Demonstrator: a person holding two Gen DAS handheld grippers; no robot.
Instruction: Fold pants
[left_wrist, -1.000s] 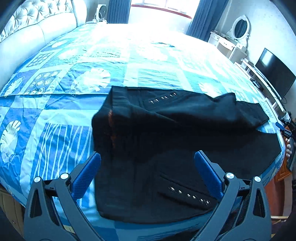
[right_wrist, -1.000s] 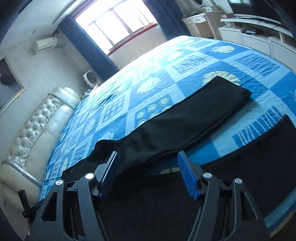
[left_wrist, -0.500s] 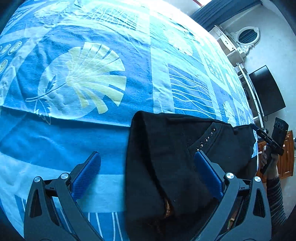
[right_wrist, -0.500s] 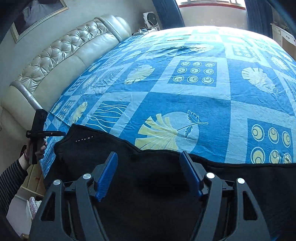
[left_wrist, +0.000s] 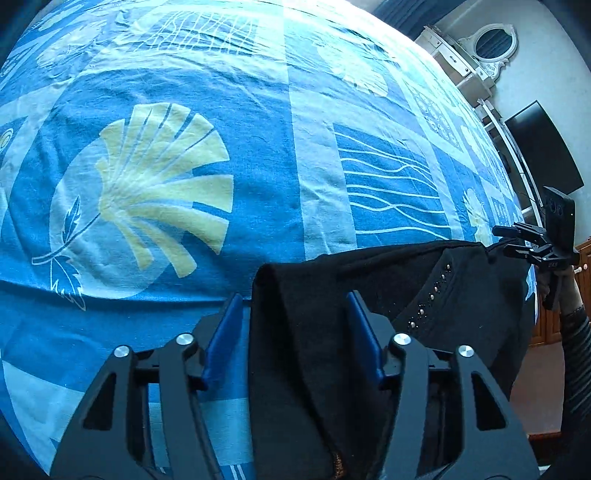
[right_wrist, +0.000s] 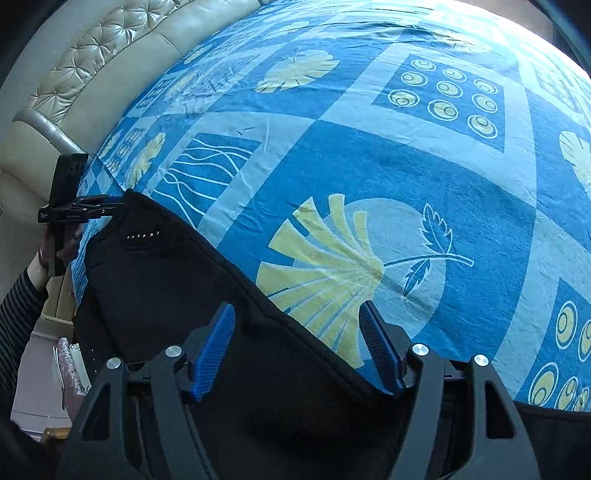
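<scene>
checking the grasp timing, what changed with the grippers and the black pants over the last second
The left gripper came down onto the corner of the black studded pants and its blue fingers narrowed around the fabric edge without clamping it yet. The right gripper dropped close to the far edge of the pants, its jaws also narrower but open. The pants stay flat on the blue patterned bedspread.

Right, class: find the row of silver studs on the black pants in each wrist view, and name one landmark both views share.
Left wrist view: the row of silver studs runs diagonally, right of centre, on the black pants.
Right wrist view: the studs sit in a short line at upper left of the pants.
Shared landmark: the yellow fan-leaf print on the blue bedspread.
</scene>
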